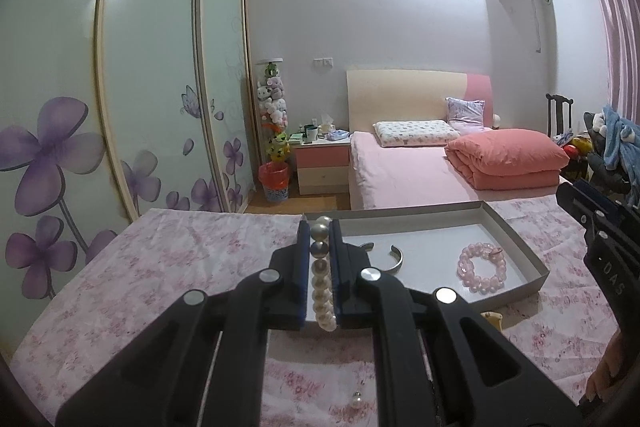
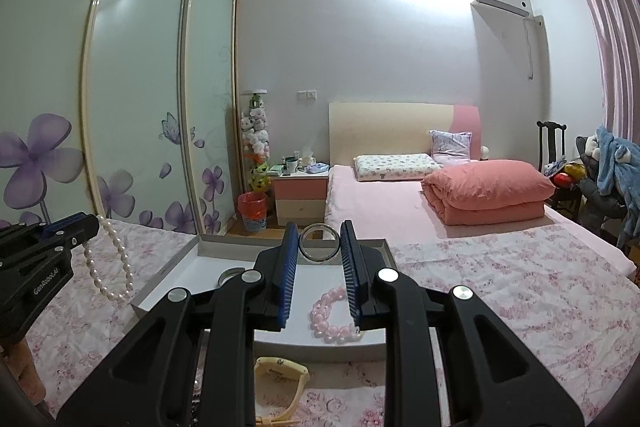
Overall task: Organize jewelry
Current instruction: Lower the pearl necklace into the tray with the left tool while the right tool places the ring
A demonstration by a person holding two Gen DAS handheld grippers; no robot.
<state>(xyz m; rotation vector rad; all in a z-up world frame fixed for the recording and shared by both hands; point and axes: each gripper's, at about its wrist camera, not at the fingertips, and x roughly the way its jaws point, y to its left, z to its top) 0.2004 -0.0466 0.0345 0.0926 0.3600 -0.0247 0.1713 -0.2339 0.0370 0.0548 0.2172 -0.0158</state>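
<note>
Near edge of the floral-cloth worktop (image 2: 500,291): a cream watch (image 2: 282,371) and a pearl drop earring (image 1: 356,399) lie loose, outside the tray.

Left gripper (image 1: 320,227) is clenched on a pearl necklace (image 1: 322,291); the strand runs between the jaws, and in the right view the rest hangs in a loop just left of the tray, bottom at or near the cloth.

Right gripper (image 2: 320,239) grips a metal ring bangle (image 2: 319,242) at the fingertips, held above the tray's far side.

Grey shallow tray (image 1: 516,239) already holds a pink bead bracelet (image 1: 482,269) and an open silver cuff (image 1: 390,259), lying apart.

Judged progress: about a third. Two pieces are in the tray, two are in hand over or beside it, and two are loose on the cloth.

Beyond: bed with folded coral quilt (image 2: 486,195), then a nightstand.
</note>
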